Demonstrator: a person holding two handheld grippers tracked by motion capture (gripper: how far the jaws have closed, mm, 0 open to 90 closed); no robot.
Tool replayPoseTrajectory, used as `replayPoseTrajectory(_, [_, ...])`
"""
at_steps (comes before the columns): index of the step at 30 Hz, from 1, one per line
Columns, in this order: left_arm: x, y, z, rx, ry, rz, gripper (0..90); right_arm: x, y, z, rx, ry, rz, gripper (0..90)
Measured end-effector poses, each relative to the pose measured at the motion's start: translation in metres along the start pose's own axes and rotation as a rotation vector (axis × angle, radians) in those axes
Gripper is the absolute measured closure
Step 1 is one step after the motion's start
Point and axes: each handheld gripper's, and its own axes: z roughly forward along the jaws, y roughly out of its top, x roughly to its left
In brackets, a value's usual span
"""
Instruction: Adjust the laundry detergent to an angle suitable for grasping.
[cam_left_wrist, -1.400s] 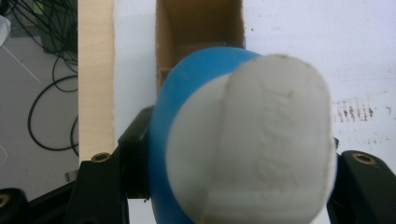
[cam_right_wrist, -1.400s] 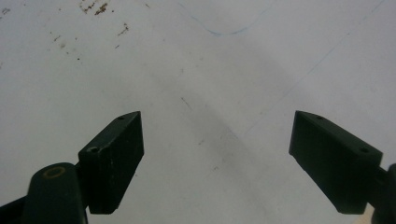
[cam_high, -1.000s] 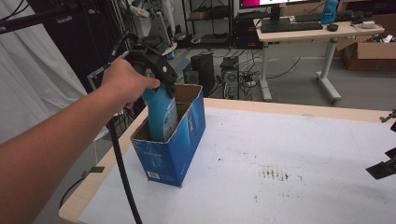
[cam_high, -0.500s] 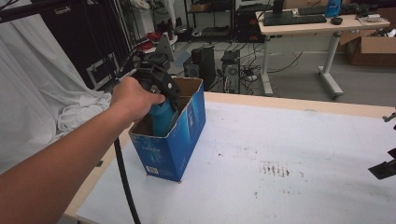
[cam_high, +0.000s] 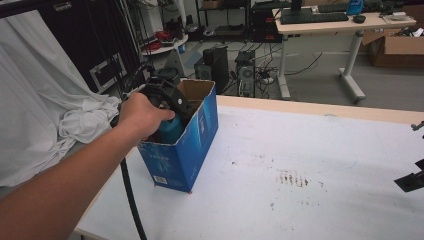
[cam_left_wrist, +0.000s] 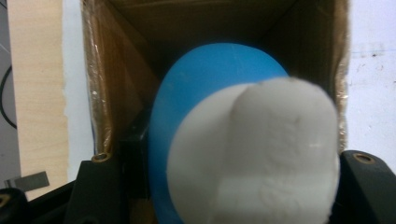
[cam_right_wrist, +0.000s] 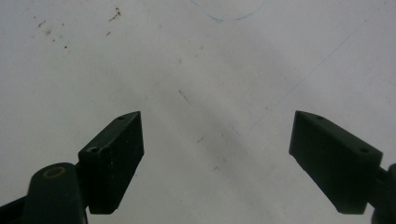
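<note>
The person's left hand (cam_high: 142, 114) is holding the left claw (cam_high: 167, 102) over the open top of a tall blue cardboard box (cam_high: 187, 145), which is standing upright near the left edge of the white counter (cam_high: 300, 160). The left claw is pinching a blue plastic bottle with a white cap (cam_left_wrist: 233, 140), its two black jaws pressing on either side of it. In the left gripper view the bottle is sitting inside the box, between the brown inner walls, with its white cap pointing up at the camera and its blue body reaching down into the box. In the high view only the bottle's blue shoulder is showing above the box rim, just under the hand. A black cable is trailing from the left claw down past the counter's edge.

The right claw (cam_right_wrist: 217, 158) is hanging spread wide above bare, lightly stained counter, with nothing between its jaws. In the high view it is sitting at the far right edge, well apart from the box.
</note>
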Motion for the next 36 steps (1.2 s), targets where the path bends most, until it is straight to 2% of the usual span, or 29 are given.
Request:
replayPoseTrajectory(4, [0.001,-0.002,0.007,0.018,-0.006,0.002,37.9,0.0,0.001,0.001,0.002,0.001,-0.006,17.9])
replayPoseTrajectory(22, [0.009,-0.001,0.009,0.043,-0.039,-0.028,36.9,0.004,0.004,0.0,0.003,-0.004,-0.013,17.8])
replayPoseTrajectory(24, [0.009,-0.001,0.01,0.052,-0.038,-0.027,32.1,0.003,0.003,-0.001,0.002,-0.003,-0.01,17.8])
replayPoseTrajectory(36, [0.01,-0.002,0.005,0.029,-0.049,-0.039,33.0,0.006,0.004,-0.001,0.003,0.0,-0.014,17.8])
